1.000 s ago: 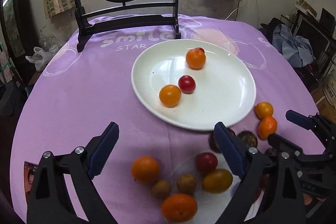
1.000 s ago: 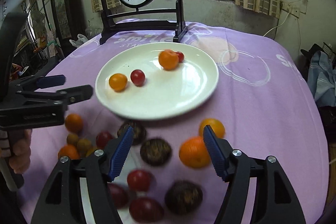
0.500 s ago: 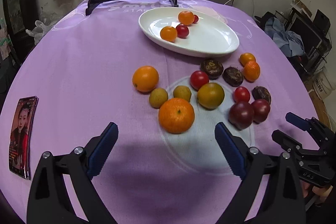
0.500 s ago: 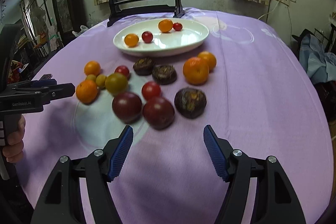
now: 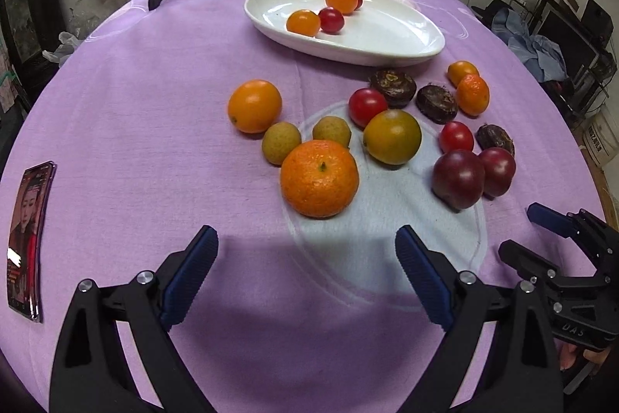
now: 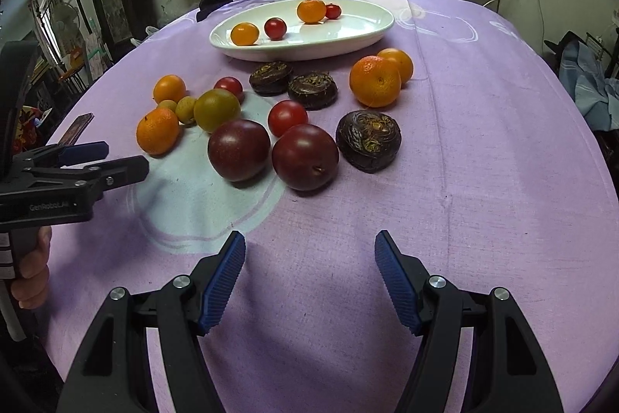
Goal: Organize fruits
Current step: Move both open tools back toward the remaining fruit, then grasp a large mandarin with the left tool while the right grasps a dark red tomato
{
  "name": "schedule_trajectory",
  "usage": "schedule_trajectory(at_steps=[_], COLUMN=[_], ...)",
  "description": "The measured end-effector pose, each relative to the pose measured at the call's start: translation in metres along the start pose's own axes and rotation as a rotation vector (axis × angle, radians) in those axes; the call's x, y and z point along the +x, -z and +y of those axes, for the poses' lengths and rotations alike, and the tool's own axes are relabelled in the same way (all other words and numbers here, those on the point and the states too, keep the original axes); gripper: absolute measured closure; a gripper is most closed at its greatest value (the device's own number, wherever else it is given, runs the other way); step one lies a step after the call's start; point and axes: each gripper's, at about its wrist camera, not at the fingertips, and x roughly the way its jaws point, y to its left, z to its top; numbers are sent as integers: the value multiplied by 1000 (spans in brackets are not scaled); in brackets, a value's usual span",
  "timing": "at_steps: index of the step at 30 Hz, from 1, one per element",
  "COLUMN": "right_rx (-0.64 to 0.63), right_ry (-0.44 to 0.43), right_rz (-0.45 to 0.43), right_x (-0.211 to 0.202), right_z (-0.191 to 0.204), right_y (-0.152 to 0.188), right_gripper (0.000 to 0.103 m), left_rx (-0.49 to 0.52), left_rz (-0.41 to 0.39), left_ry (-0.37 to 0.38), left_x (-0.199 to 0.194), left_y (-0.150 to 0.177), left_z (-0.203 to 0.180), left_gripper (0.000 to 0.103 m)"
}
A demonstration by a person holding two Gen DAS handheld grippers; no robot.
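- Both my claws were open and held nothing: my left claw (image 5: 305, 250) and my right claw (image 6: 309, 258) hung over the purple cloth (image 6: 483, 161).
- Most fruits lay loose on the cloth, near the white plate (image 5: 387, 37), which had four small fruits in it.
- The big orange (image 5: 319, 177) looked round and firm; I would pinch its wide middle.
- The dark plums (image 6: 305, 156) looked smooth, slippery and soft, so squeeze gently.
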Motion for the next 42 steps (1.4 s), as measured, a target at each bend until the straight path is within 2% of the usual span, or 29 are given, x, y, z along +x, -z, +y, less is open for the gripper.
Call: schedule_trajectory(at_steps=[2,3,4,6,7,10,19,27,29,37,42], right_rx=[0,-1,-2,-3,-5,-11,-118,-151,-151,-112,-78], right_ry=[-5,-7,-9,-10,-10,-11,38,66,68,20,2], right_rz=[0,1,2,3,3,8,29,14,6,-46,-105], right_x=[0,0,0,0,0,2,21,35,35,8,-16], right_z=[0,0,0,0,0,1,14,16,17,11,1], right_y=[0,0,0,0,0,-2,-22,-42,-45,-32,-31], right_gripper=[33,33,33,32,32,32,33,45,63,64,64], left_rx=[15,22,23,13,15,12,7,-11,-9,-6,5], left_rz=[9,12,18,19,14,9,2,-18,-22,-35,-50], left_ry=[-7,-15,-15,-25,-34,-20,4,6,6,30,24], left_x=[5,9,12,17,18,17,5,-7,-8,-17,-18], left_y=[-4,-7,-9,-14,-16,-17,-6,-2,-2,-1,-3], left_z=[-4,-6,-6,-6,-7,-6,3,14,13,14,13], left_gripper=[18,23,33,42,54,60,61,61,62,63,68])
